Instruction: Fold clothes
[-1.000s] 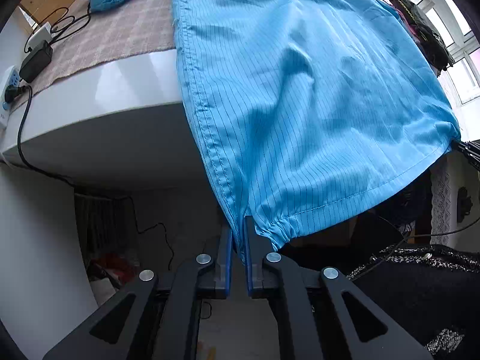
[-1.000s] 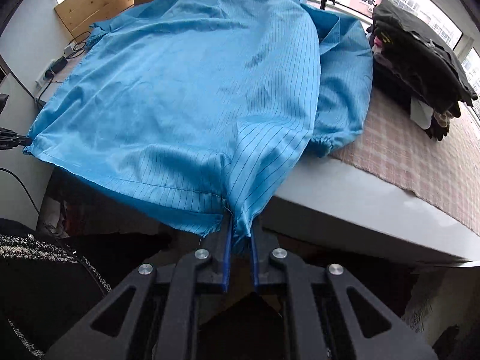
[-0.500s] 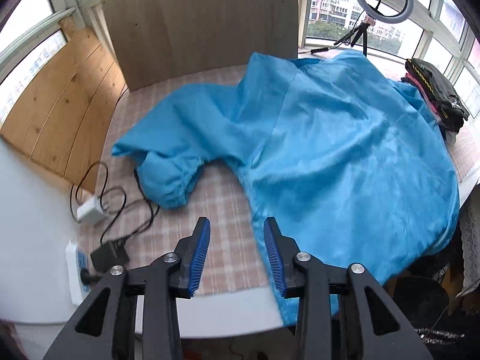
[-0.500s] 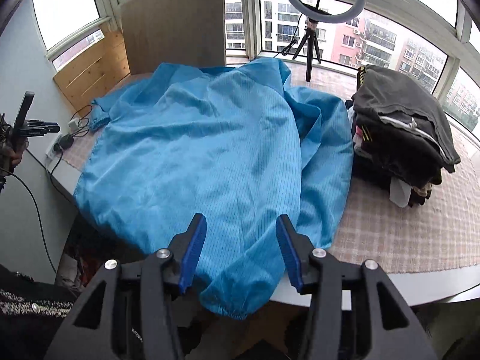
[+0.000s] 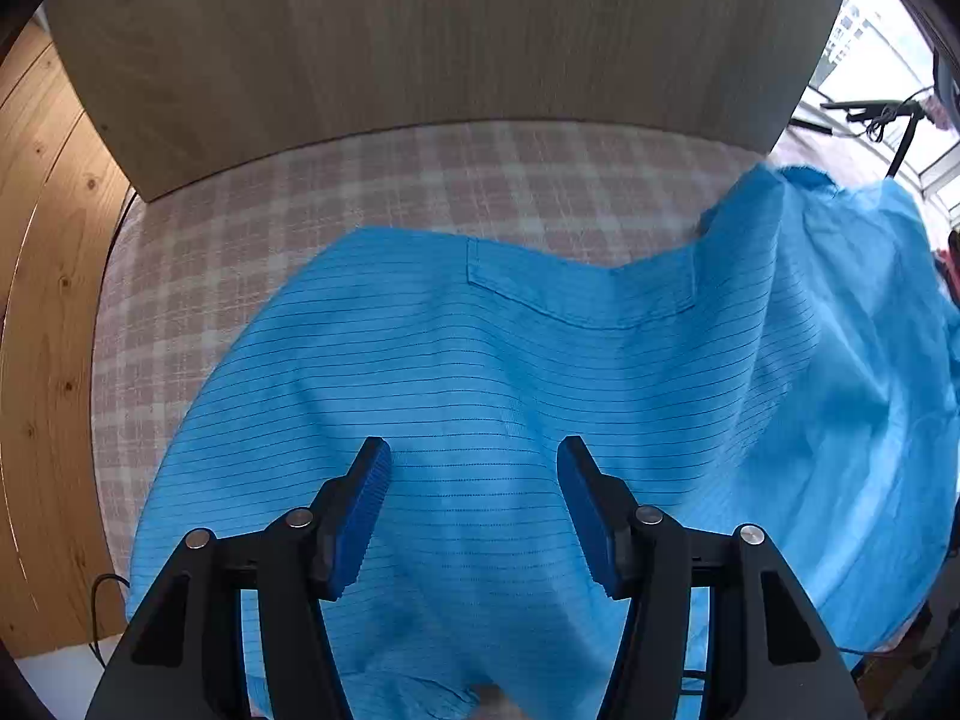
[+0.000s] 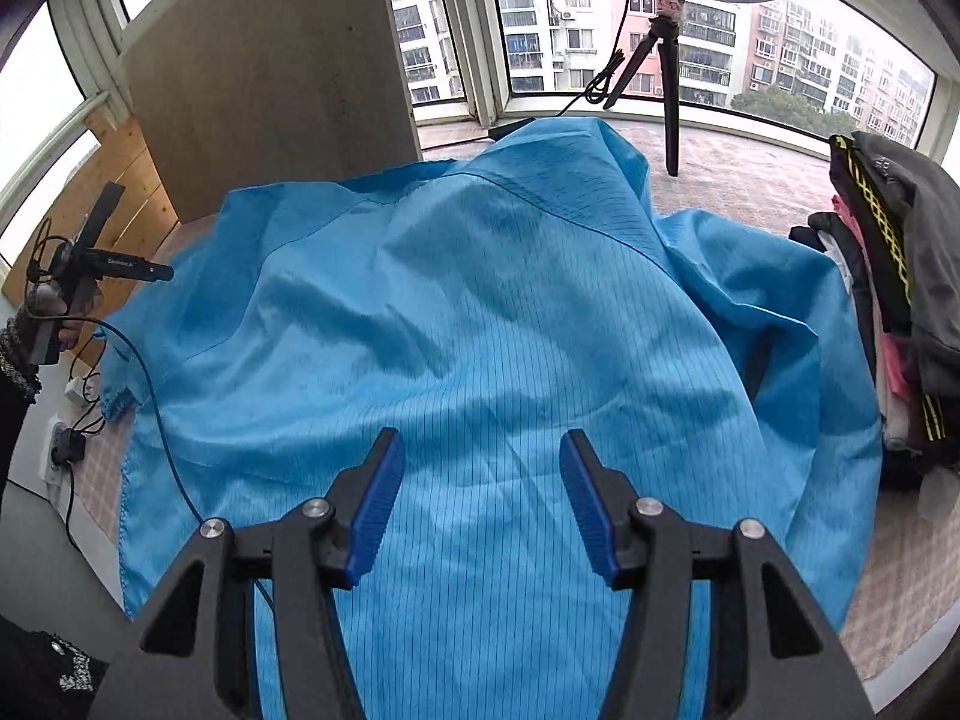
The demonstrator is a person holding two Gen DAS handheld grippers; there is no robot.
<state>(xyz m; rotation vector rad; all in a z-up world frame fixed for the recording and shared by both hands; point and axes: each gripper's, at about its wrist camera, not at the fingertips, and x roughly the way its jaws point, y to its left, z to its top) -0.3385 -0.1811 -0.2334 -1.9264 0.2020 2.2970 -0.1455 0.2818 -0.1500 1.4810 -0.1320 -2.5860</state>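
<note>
A blue pinstriped garment lies spread over the checked tablecloth, with its hem hanging over the near edge. In the left wrist view the garment shows a chest pocket and a raised fold at the right. My left gripper is open and empty, close above the cloth. My right gripper is open and empty above the garment's lower part. The left gripper also shows at the left edge of the right wrist view, held in a hand.
A stack of folded dark clothes stands at the right. A ring light tripod stands at the back. A wooden board leans behind the table. A charger and cables lie at the left edge.
Both grippers let go of the garment's hem, opened, rose and moved forward over the table. The garment settled, now spread on the table.
</note>
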